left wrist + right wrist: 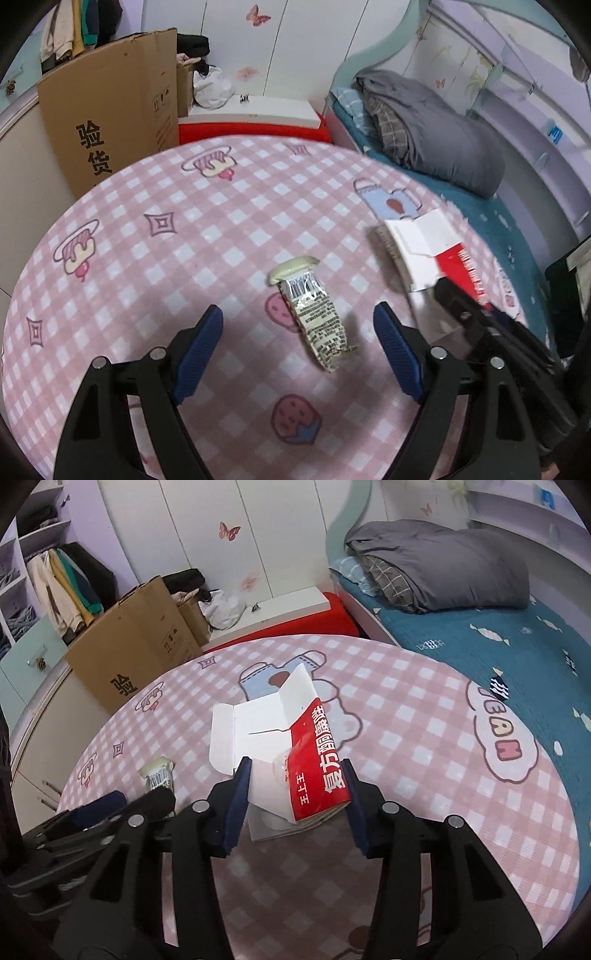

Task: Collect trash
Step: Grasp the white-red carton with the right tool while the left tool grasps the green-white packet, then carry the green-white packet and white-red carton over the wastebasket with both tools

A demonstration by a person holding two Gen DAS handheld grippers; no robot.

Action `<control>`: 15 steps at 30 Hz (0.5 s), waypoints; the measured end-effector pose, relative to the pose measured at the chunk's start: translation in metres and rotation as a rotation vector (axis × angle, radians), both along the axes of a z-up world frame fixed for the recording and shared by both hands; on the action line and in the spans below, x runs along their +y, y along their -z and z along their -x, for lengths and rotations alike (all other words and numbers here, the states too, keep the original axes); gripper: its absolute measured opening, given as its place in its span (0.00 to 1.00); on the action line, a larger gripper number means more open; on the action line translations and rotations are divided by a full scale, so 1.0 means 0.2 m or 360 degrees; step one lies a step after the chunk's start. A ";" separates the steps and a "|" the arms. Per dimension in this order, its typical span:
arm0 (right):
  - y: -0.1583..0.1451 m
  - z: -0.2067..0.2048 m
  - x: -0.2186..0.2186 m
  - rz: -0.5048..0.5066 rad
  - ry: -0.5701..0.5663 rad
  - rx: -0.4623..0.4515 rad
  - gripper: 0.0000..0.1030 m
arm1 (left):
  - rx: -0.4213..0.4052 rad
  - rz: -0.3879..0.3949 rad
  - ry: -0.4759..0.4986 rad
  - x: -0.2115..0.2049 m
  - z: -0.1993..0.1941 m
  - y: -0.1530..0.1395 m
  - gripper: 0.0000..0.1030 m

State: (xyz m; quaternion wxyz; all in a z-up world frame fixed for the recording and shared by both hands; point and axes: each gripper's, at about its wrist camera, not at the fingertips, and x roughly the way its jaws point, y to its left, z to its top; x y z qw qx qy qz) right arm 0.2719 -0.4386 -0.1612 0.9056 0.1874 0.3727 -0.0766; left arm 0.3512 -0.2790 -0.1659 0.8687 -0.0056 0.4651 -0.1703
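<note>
- The left gripper [298, 345], black with blue ribbed pads, stands spread wide above the table, its pads on either side of a crumpled cream printed snack wrapper [314, 312] without touching it.
- The right gripper [297, 801] pinches a red-and-white cardboard medicine box [291, 753] with its white flaps unfolded; both blue pads press on the box's near end.
- The wrapper lies flat near the middle of the round table with a pink-and-white checked cartoon cloth [155, 236], bare cloth all around it and well apart from every edge.
- In the left wrist view the box [428, 251] sits to the right of the wrapper, close to the table's right rim.
- Beyond that rim lies a bed with a teal cover [480, 635] and a grey folded quilt [443, 565].
- Behind the far-left rim stands a tall brown cardboard carton [110, 114]; a red low platform with a white board [255, 122] lies past the far edge.
</note>
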 end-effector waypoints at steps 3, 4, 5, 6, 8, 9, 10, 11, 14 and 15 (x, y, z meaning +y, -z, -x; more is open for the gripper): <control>-0.01 0.00 0.01 0.0030 -0.0016 -0.0011 0.44 | -0.0037 -0.0111 0.0005 -0.04 0.00 0.01 0.70; -0.01 0.00 0.03 0.0036 -0.0035 -0.0016 0.43 | -0.0070 -0.0176 0.0021 -0.06 0.01 0.01 0.64; -0.02 0.00 0.04 0.0040 -0.0059 -0.0024 0.43 | -0.0095 -0.0216 0.0041 -0.06 0.02 0.01 0.50; -0.02 -0.01 0.06 0.0054 -0.0072 -0.0029 0.42 | -0.0124 -0.0236 0.0068 -0.07 0.03 0.01 0.32; -0.04 0.00 0.09 0.0096 -0.0099 -0.0048 0.40 | -0.0116 -0.0207 0.0080 -0.03 0.02 0.01 0.19; -0.05 0.00 0.11 0.0119 -0.0117 -0.0067 0.37 | -0.0092 -0.0161 0.0088 0.01 0.02 0.00 0.16; -0.05 0.01 0.13 0.0135 -0.0130 -0.0079 0.36 | -0.0080 -0.0138 0.0093 0.04 0.01 0.00 0.15; -0.06 0.01 0.15 0.0150 -0.0146 -0.0086 0.35 | -0.0068 -0.0114 0.0086 0.07 0.01 -0.01 0.13; -0.07 0.01 0.21 0.0216 -0.0186 -0.0100 0.32 | -0.0049 -0.0020 0.0066 0.21 0.02 -0.02 0.07; -0.08 0.01 0.23 0.0237 -0.0199 -0.0108 0.29 | -0.0047 0.0009 0.0060 0.25 0.03 -0.03 0.06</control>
